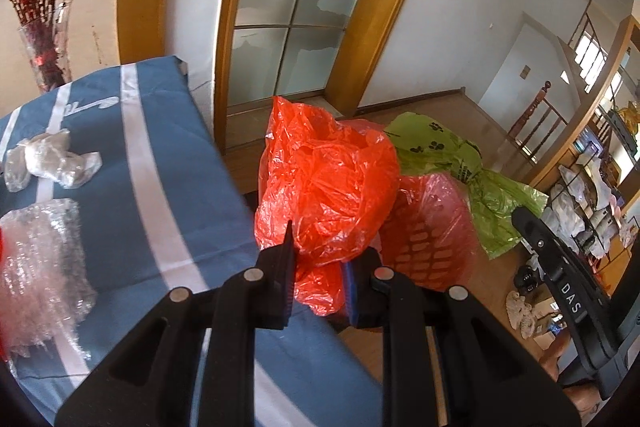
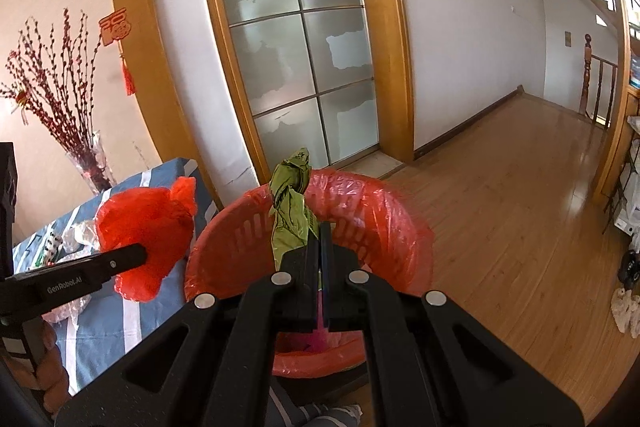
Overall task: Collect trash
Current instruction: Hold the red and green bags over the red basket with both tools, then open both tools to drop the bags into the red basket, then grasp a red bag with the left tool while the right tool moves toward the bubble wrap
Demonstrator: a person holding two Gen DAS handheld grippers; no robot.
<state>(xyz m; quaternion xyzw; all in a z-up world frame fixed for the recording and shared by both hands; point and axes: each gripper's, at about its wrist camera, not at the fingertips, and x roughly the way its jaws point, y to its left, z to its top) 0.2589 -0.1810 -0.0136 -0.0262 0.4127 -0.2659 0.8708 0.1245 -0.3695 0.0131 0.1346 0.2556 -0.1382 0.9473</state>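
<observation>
My left gripper (image 1: 330, 243) is shut on a crumpled red plastic bag (image 1: 328, 179), which bulges up and out between its fingers just past the table's edge. From the right wrist view the same red bag (image 2: 140, 223) hangs off the left gripper (image 2: 138, 257), beside the basket. My right gripper (image 2: 324, 229) is shut on a twisted green bag (image 2: 292, 211) right over the red basket (image 2: 224, 227), which has a red liner. In the left wrist view the green bag (image 1: 440, 147), printed with black paw marks, spreads behind the basket (image 1: 428, 251) from the right gripper (image 1: 524, 219).
A table under a blue cloth with white stripes (image 1: 160, 167) carries bubble wrap (image 1: 40, 259) and crumpled clear plastic (image 1: 52, 159). A glass vase of red branches (image 2: 92, 163) stands behind it. A frosted glass door (image 2: 300, 47) is ahead, wooden floor (image 2: 500, 207) to the right, cluttered shelves (image 1: 592, 187) far right.
</observation>
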